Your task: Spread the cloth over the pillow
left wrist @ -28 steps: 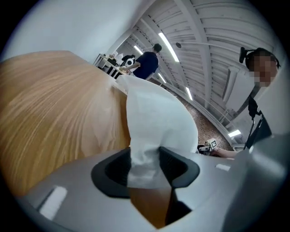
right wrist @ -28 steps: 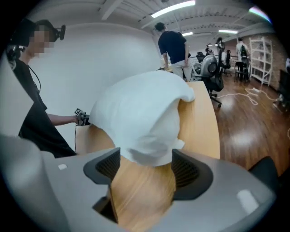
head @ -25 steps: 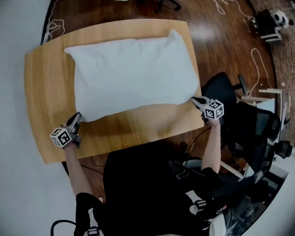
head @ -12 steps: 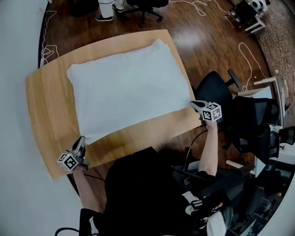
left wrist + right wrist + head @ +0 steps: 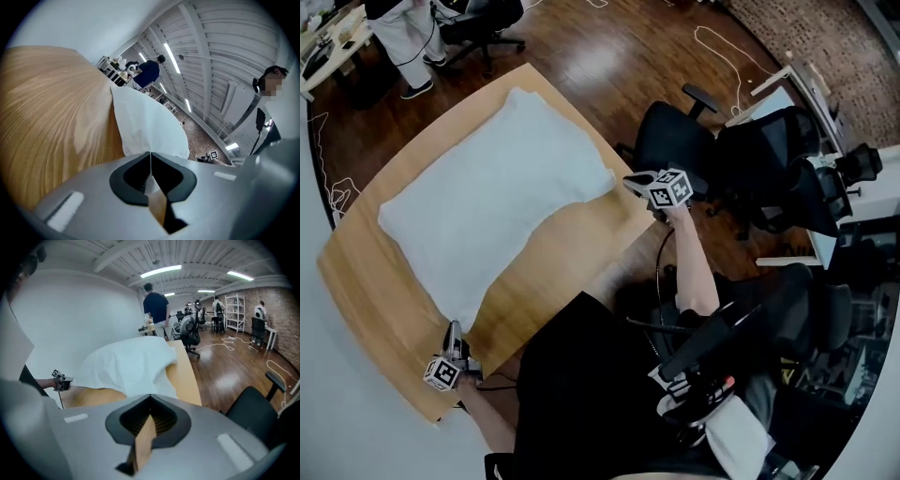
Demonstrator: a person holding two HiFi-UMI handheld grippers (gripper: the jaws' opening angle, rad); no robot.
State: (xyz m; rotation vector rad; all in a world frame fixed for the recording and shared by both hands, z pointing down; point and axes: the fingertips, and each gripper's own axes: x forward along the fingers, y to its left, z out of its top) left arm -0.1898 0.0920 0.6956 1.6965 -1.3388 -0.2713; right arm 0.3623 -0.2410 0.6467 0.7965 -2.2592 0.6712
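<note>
The biggest thing I'm working over is the wooden table [image 5: 567, 253], which runs from 8 o'clock to 1 o'clock across my head view. The white cloth [image 5: 487, 202] lies spread on it over the pillow, which is covered from my sight. A black office chair [image 5: 675, 141] stands off the table's 3 o'clock edge. At the cloth's 3 o'clock, my right gripper [image 5: 630, 179] has its jaws pressed together on a corner. At 7 o'clock, my left gripper [image 5: 453, 330] pinches a white sliver of another corner.
</note>
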